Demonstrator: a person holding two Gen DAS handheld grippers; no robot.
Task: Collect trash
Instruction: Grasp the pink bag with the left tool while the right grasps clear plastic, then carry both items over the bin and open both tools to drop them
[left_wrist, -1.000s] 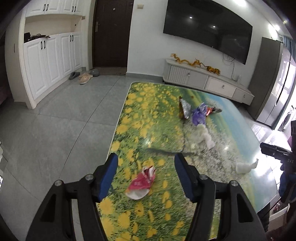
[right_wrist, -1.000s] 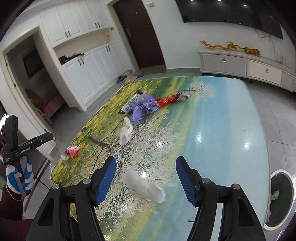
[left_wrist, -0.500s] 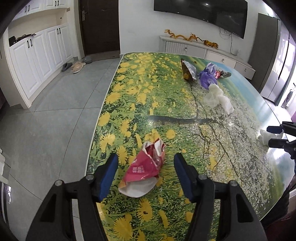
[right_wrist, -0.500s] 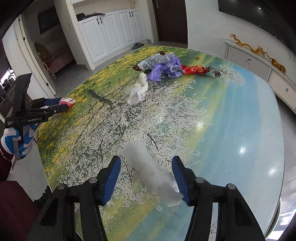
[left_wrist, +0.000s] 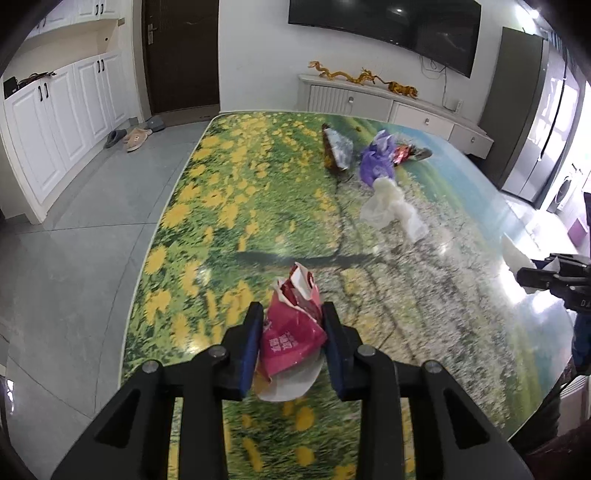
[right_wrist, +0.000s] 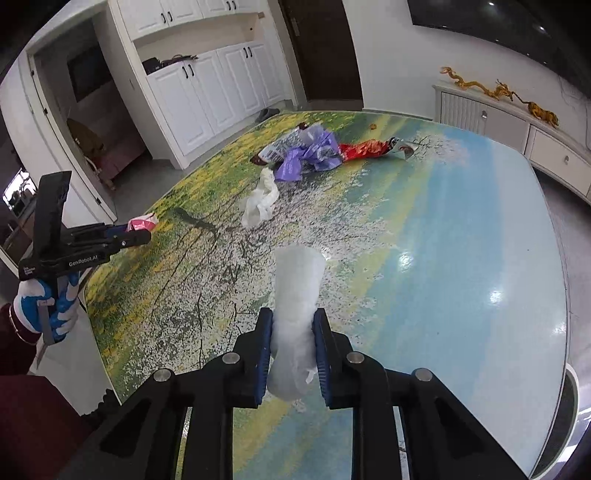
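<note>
The red wrapper (left_wrist: 291, 332) sits pinched between the left gripper (left_wrist: 292, 345) pads at the near table (left_wrist: 258, 206) corner, long axis pointing straight away from the hand, white flap hanging out the back. Same deal on the other side: the white tissue (right_wrist: 297, 306) is clamped in the right gripper (right_wrist: 293, 354), sticking out forward along the fingers, near the front edge. Half a second back both sets of fingers were spread wide around their pieces; now they're squeezed on. The rest of the trash, a white bag (left_wrist: 393, 208) and purple bag (left_wrist: 376, 164) pile, lies well apart at the far end, probably closer to the right hand's side.
</note>
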